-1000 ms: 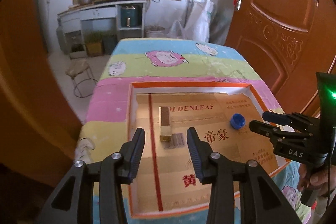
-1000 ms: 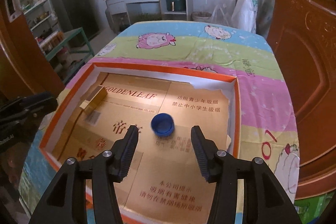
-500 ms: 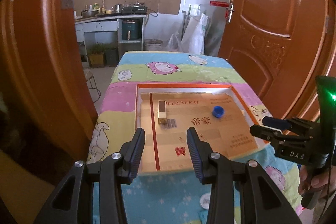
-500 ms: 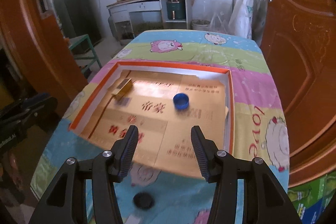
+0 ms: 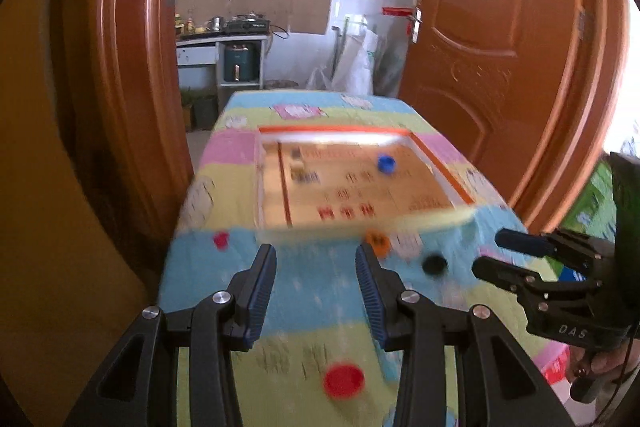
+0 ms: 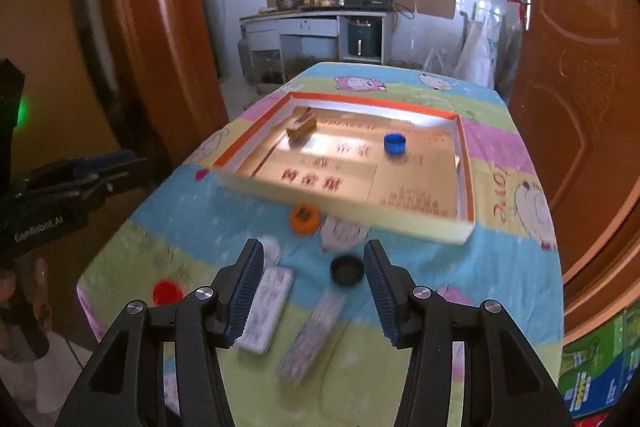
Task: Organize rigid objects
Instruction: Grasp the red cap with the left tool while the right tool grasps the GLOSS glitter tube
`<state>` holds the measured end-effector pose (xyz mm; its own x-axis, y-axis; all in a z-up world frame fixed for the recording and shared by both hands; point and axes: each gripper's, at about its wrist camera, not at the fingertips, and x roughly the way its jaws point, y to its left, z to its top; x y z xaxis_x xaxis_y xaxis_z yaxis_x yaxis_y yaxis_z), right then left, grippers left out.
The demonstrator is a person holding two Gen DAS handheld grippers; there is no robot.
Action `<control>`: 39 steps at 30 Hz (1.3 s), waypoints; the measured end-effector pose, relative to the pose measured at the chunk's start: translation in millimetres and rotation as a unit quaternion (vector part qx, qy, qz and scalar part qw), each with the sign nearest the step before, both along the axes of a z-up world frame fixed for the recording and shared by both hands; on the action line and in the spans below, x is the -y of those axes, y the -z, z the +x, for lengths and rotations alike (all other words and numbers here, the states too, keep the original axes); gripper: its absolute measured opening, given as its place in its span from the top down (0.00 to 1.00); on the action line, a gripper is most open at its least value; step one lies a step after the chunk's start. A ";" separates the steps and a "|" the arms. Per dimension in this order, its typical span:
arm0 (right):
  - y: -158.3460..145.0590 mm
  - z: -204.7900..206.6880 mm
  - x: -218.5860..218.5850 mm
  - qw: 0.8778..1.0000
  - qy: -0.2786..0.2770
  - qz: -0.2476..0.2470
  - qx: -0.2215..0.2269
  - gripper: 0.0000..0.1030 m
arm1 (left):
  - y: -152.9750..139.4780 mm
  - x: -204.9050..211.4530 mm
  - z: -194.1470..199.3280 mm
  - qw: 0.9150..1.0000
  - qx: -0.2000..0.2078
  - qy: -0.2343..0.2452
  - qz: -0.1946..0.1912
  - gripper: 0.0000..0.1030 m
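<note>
While both of my claws stand open and empty above the tabletop [image 6: 500,291], left claw [image 5: 316,291] and right claw [image 6: 312,283], the blue cap [image 6: 395,143] and small box [image 6: 302,127] lie in the tray [image 6: 466,163]; black cap [image 6: 346,269] at 12 o'clock of the right claw.

My right gripper [image 6: 312,279] is hovering with its fingers [image 6: 250,287] apart and empty over the desk [image 6: 500,267]. A black cap [image 6: 346,270] is lying between them; an orange cap [image 6: 304,219] is sitting just before the tray [image 6: 344,205].
</note>
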<state>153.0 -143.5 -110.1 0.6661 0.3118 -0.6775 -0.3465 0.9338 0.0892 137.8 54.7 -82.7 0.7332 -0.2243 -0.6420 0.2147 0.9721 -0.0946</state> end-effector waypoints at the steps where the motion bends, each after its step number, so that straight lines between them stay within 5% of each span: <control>1: 6.0 -7.9 0.4 1.000 0.004 0.001 0.001 0.48 | 6.5 2.3 -6.9 1.000 0.000 0.002 0.007 0.60; 12: 43.7 -56.2 10.2 1.000 0.021 0.017 -0.005 0.48 | 72.2 21.1 -40.0 0.999 -0.018 0.008 0.033 0.60; 30: 57.4 -56.9 12.6 0.999 0.021 0.031 -0.024 0.48 | 79.6 19.2 -40.1 1.000 -0.014 0.021 0.010 0.70; 39: 58.4 -56.4 15.5 0.999 0.027 0.038 -0.024 0.48 | 55.7 11.5 -47.6 1.000 0.020 0.015 -0.010 0.70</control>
